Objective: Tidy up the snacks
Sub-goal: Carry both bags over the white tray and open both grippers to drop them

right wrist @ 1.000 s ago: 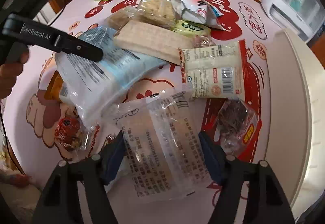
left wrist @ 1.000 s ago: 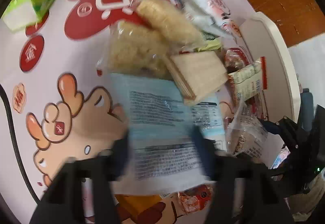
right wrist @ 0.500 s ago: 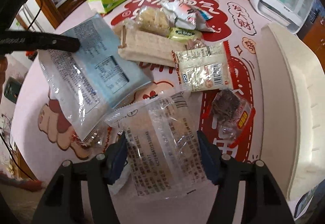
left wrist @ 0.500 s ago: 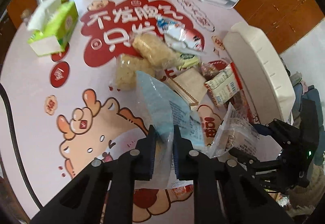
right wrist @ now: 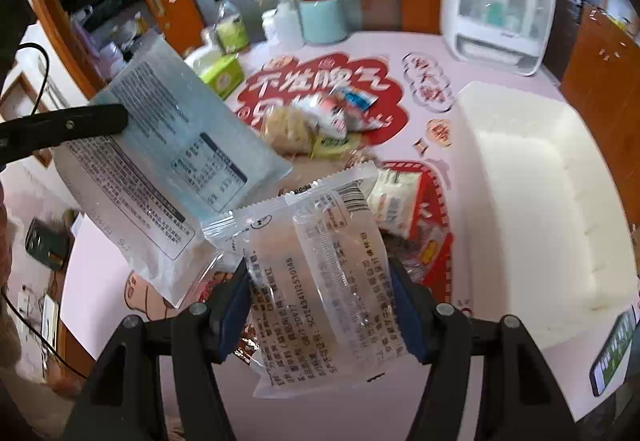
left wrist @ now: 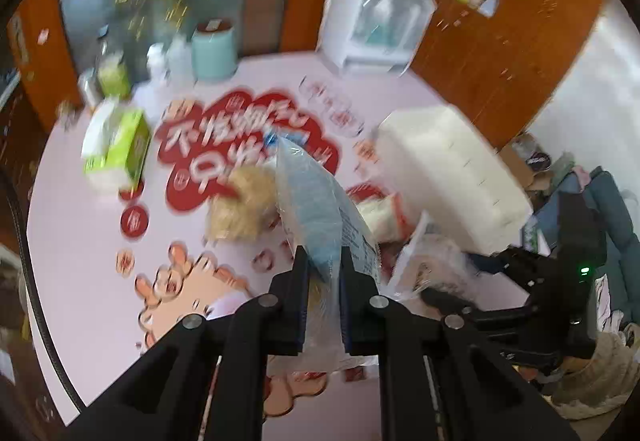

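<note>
My left gripper (left wrist: 324, 273) is shut on a light blue snack bag (left wrist: 316, 209) and holds it edge-on above the table; the same bag (right wrist: 168, 161) hangs at the left of the right wrist view. My right gripper (right wrist: 320, 281) is shut on a clear wrapped snack pack (right wrist: 320, 261), lifted off the table; it shows at the lower right of the left wrist view (left wrist: 432, 265). A white bin (right wrist: 540, 201) stands to the right. More snacks lie in a pile (right wrist: 316, 125) on the pink table.
A green tissue box (left wrist: 116, 153), bottles and a mint canister (right wrist: 322, 19) stand at the far side. A white appliance (right wrist: 496, 5) is at the back right. A phone (right wrist: 44, 245) lies left.
Both grippers have risen and tilted up with their packs; the room beyond the table now shows. The blue bag came off the pile, gripped one second ago to half a second ago.
</note>
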